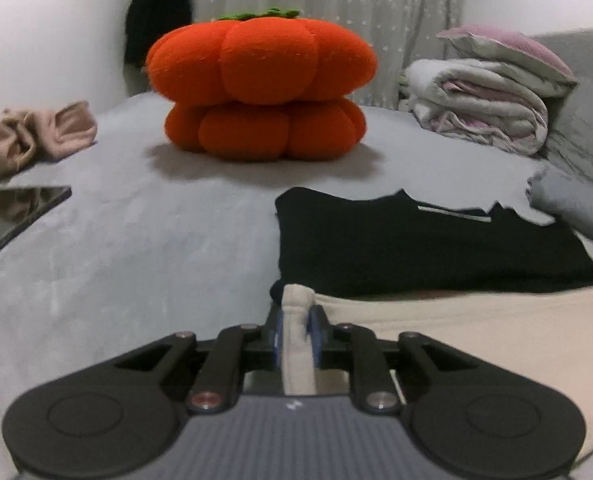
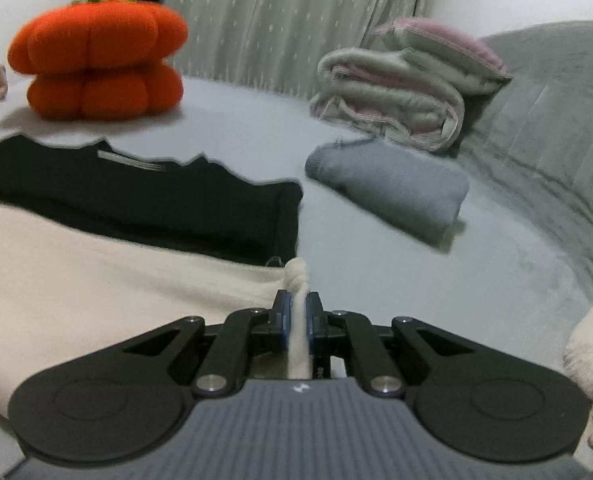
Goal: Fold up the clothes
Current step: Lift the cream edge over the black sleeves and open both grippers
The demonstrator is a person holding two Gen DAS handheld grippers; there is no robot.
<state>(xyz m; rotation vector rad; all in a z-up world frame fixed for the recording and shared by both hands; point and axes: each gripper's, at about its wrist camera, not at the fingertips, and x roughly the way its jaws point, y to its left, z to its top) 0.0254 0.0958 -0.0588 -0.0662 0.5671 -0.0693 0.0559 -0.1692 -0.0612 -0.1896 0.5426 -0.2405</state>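
- The left hand-held gripper (image 1: 298, 326) is pinching a bunched corner of the cream cloth (image 1: 476, 332), the fabric standing up between its blue pads (image 1: 277, 330).
- The right hand-held gripper (image 2: 296, 312) is clamping the cloth's (image 2: 96, 280) other corner the same way, with a knot of fabric poking out past the tips.
- The cloth is lying stretched between the two grippers on the grey bed (image 1: 136, 248), its far edge overlapping the near edge of a black garment (image 1: 416, 248).
- The black garment (image 2: 136, 196) is lying flat, showing a pale strip label (image 2: 130, 161) at its neckline; any writing on it is too blurred to read.
- A small white logo (image 2: 299, 388) is sitting on the right gripper's ribbed body, and another (image 1: 292, 405) on the left; neither is readable.
- A folded grey garment (image 2: 392, 188) is resting just right of the black one.
- An orange pumpkin cushion (image 1: 262, 88), a rolled quilt (image 1: 484, 96), a beige garment (image 1: 32, 136) and a dark phone (image 1: 16, 216) are lying further off on the bed.
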